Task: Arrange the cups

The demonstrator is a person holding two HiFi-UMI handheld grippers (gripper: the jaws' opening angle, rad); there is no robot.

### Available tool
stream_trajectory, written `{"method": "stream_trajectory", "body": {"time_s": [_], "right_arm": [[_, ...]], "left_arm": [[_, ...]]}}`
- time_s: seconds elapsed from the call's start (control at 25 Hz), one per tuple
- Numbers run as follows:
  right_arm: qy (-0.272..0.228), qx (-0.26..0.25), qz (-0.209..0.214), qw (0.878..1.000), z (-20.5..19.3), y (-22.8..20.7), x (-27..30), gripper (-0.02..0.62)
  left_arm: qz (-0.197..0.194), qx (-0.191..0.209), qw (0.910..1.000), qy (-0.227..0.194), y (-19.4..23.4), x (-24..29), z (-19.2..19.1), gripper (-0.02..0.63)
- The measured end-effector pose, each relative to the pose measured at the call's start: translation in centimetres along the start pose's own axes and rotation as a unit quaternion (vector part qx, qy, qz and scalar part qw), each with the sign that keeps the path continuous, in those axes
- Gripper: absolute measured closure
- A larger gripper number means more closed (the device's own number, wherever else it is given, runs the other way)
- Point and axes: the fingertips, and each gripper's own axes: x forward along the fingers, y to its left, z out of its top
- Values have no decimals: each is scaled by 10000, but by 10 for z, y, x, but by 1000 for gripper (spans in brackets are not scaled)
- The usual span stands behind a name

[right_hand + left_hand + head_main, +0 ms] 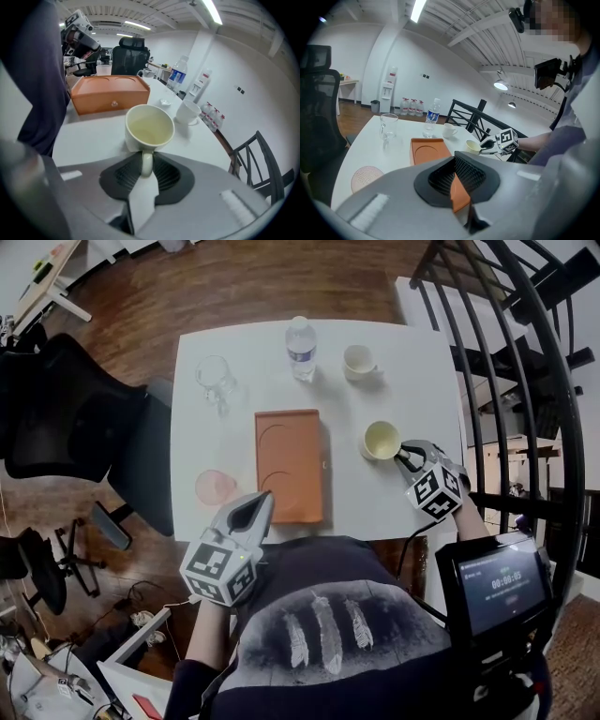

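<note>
Right tool point(404, 457) pinched on handle point(146, 162) of cream cup point(381, 440); cup upright on desk point(225, 432), right of orange tray point(290, 465). Left tool point(255, 512) pressed together, empty. Cup best lifted level, swing avoided, probably set onto tray.

An office: black swivel chair point(70, 409), water dispenser point(388, 93), spare water bottles point(411, 107).

The table point(412, 390) is bare between the orange tray point(289, 465) and the cream cup point(381, 440) at right. Glass mug point(214, 379), water bottle point(300, 348) and white cup point(357, 361) line the far side. A pink coaster point(216, 487) lies near left.
</note>
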Motion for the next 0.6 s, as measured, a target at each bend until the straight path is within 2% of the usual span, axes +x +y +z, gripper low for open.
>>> {"method": "stream_trajectory", "body": {"time_s": [0.24, 0.6], "right_arm": [[-262, 475, 373, 9978, 3, 0, -2, 528], [-719, 1091, 663, 9892, 16, 10, 0, 529]], "left_arm": [[22, -29, 10000, -2, 0, -1, -1, 591], [120, -76, 9999, 4, 7, 0, -2, 591]]}}
